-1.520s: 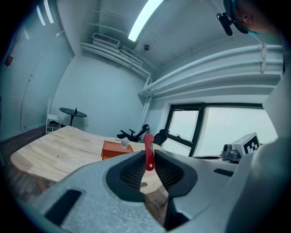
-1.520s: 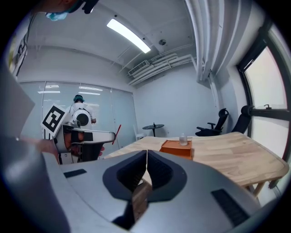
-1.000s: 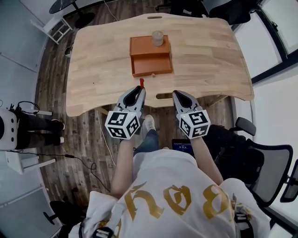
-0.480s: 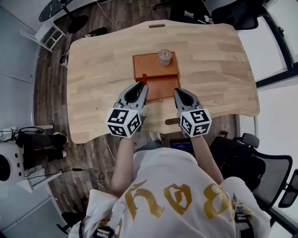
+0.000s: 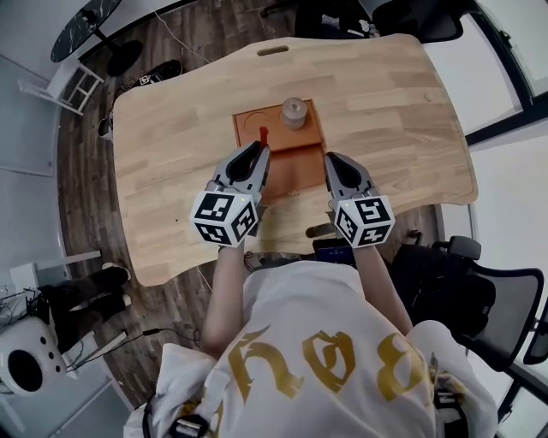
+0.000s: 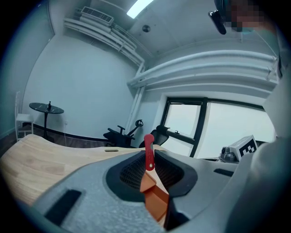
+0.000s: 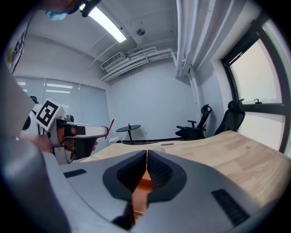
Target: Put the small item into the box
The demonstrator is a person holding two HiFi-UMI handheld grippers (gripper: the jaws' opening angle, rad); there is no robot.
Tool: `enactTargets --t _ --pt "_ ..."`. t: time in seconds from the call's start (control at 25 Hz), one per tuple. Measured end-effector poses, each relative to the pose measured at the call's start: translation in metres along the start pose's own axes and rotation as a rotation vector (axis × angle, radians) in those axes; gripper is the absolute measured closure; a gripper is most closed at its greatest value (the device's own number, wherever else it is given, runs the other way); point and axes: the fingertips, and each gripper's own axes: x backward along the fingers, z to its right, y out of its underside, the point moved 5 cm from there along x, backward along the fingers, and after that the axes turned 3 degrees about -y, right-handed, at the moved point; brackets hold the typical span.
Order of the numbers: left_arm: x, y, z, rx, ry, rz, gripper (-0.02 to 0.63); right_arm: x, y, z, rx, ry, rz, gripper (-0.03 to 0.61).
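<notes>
An orange box [image 5: 249,128] stands mid-table with its drawer [image 5: 295,176] pulled out toward me. A grey cylinder [image 5: 294,112] sits on the box's top. My left gripper [image 5: 259,152] is shut on a small red item [image 5: 264,135], which sticks up past its tips over the box. In the left gripper view the red item [image 6: 148,153] stands pinched between the jaws [image 6: 149,160], with the orange box [image 6: 156,202] below. My right gripper [image 5: 329,161] hovers at the drawer's right side, shut and empty [image 7: 147,157]. Through its jaws shows the orange box [image 7: 141,191].
The wooden table [image 5: 402,128] has a slot near its far edge [image 5: 272,50] and curves in at the near edge. Office chairs [image 5: 479,291] stand to the right, and a round side table [image 5: 73,24] at the far left on the wooden floor.
Both grippers have moved forward from the table's near edge to over the box. The left one still holds the red item, now above the box rather than in front of it.
</notes>
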Motion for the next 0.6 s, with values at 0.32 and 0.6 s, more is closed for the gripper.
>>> enactTargets --t 0.32,0.6 --pt "-0.01 0.0 0.004 -0.001 0.003 -0.013 0.554 0.0 0.002 0.012 -0.012 0.012 -0.016 0.566" --pt "-0.006 0.006 0.004 0.002 -0.026 -0.018 0.554 -0.001 0.011 0.021 -0.026 0.005 -0.036 0.566"
